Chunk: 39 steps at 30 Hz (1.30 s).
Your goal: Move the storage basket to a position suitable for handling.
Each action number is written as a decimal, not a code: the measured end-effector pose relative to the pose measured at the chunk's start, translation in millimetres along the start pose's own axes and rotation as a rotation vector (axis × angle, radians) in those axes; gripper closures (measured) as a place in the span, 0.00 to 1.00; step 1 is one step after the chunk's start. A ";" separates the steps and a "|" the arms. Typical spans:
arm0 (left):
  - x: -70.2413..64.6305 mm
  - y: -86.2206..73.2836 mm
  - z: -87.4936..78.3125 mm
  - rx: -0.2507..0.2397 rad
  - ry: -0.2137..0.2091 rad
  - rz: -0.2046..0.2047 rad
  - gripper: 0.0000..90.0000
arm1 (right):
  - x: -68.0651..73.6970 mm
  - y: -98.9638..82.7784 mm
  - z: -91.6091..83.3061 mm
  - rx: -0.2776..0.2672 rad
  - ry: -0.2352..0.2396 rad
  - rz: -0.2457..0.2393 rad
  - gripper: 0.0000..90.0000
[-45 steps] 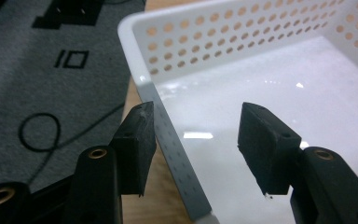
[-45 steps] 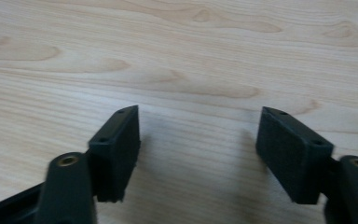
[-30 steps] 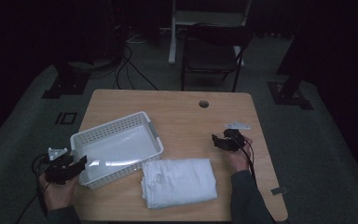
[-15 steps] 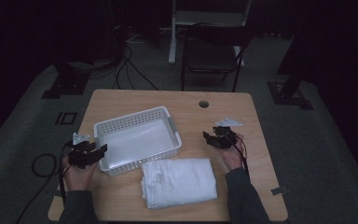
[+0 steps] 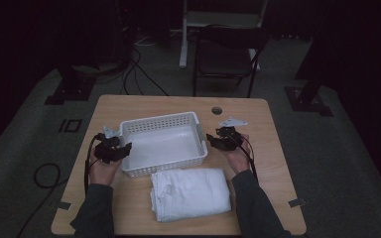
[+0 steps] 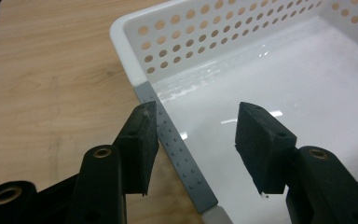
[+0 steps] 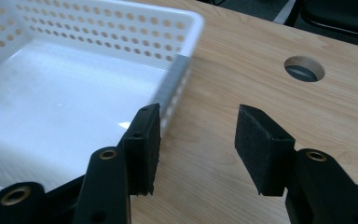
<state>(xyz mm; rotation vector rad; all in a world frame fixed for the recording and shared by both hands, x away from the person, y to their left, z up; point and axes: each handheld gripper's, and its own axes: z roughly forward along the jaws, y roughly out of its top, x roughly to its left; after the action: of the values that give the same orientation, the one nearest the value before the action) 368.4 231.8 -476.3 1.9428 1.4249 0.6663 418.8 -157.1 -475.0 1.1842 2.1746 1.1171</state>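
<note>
On the middle of the wooden table (image 5: 129, 106) sits a white perforated basket (image 5: 162, 143), empty inside, its long sides running left to right. Just near of it lies a folded white towel (image 5: 190, 193), close to the basket's near wall; whether the two touch I cannot tell.

At the basket's left end, the left gripper (image 5: 113, 150) is held in the person's left hand (image 5: 102, 168). From the left gripper view, its jaws straddle the basket's rim: one pad (image 6: 142, 135) is outside the wall, right against a grey strip (image 6: 177, 154) on the rim, and the other pad (image 6: 261, 140) hangs over the glossy basket floor (image 6: 298, 74), well clear of the wall. The jaws have just been closing with the rim between them, but they do not yet clamp it; the grip is released.

At the basket's right end, the right gripper (image 5: 220, 142) is held in the right hand (image 5: 238, 157). From the right gripper view, one pad (image 7: 144, 140) stands at the basket wall by a grey strip (image 7: 176, 77), though which side of the wall it is on I cannot tell, and the other pad (image 7: 261, 144) is over bare wood, apart from the basket. These jaws too have just been closing, and they hold nothing.

Far right on the table is a round cable hole (image 5: 217, 110).
</note>
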 end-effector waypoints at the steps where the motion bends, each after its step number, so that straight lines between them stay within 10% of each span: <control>1: 0.0 0.0 0.0 0.000 0.000 0.000 0.54 | 0.0 0.0 0.0 0.000 0.000 0.000 0.56; 13: -19.9 3.1 13.9 -0.001 0.004 0.047 0.55 | 4.7 -2.5 10.0 0.048 -0.010 -0.008 0.58; 39: -22.5 8.1 32.2 -0.017 -0.052 0.017 0.68 | -8.3 -12.2 3.7 0.073 -0.058 -0.020 0.73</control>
<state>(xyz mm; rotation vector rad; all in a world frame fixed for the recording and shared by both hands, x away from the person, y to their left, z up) 390.1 202.4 -492.7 1.9471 1.3687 0.6290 419.8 -166.3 -487.1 1.2079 2.1954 0.9908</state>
